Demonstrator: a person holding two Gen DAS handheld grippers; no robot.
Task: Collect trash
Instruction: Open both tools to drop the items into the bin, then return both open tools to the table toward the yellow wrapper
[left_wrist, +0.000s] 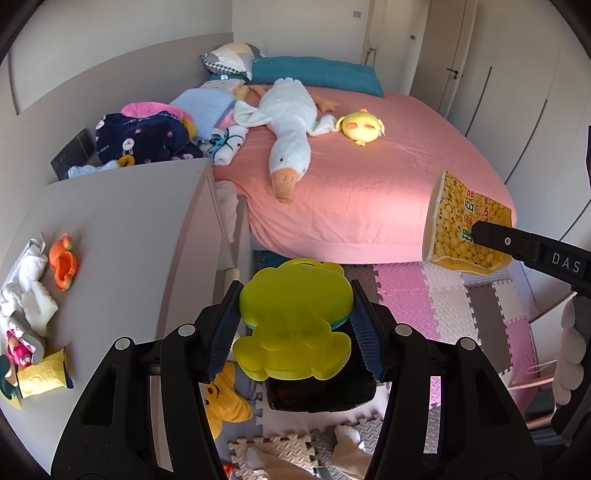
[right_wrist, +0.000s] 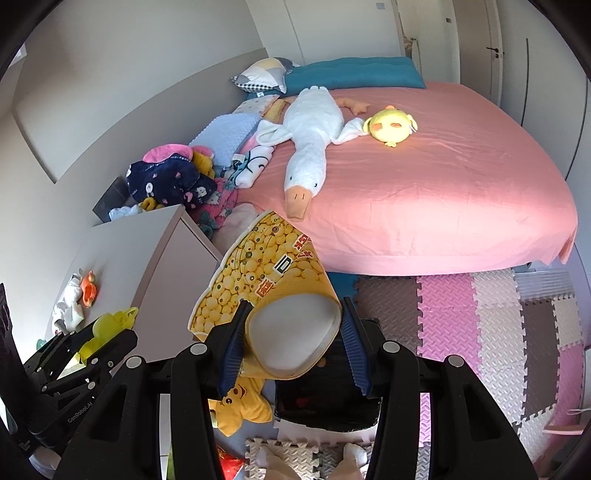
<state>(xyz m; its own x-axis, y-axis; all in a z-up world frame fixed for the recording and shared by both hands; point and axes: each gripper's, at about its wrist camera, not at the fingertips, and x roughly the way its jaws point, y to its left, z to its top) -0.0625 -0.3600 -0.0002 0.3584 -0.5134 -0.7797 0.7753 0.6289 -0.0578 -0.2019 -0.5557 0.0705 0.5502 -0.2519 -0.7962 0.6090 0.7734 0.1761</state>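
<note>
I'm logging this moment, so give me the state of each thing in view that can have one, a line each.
Left gripper: shut on frog toy, held flat.
Right gripper: shut on cup, tipped, open mouth toward camera, looks empty.
Black bin: open, on the floor mats below both grippers.
Goose plush: lying on the bed.
Door: closed.

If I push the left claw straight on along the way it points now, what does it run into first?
Probably the black bin on the floor mats: it lies directly beyond and below the yellow-green frog-shaped toy that the left claw grips. Depth is unclear in the fisheye view, so the gap cannot be judged.
</note>
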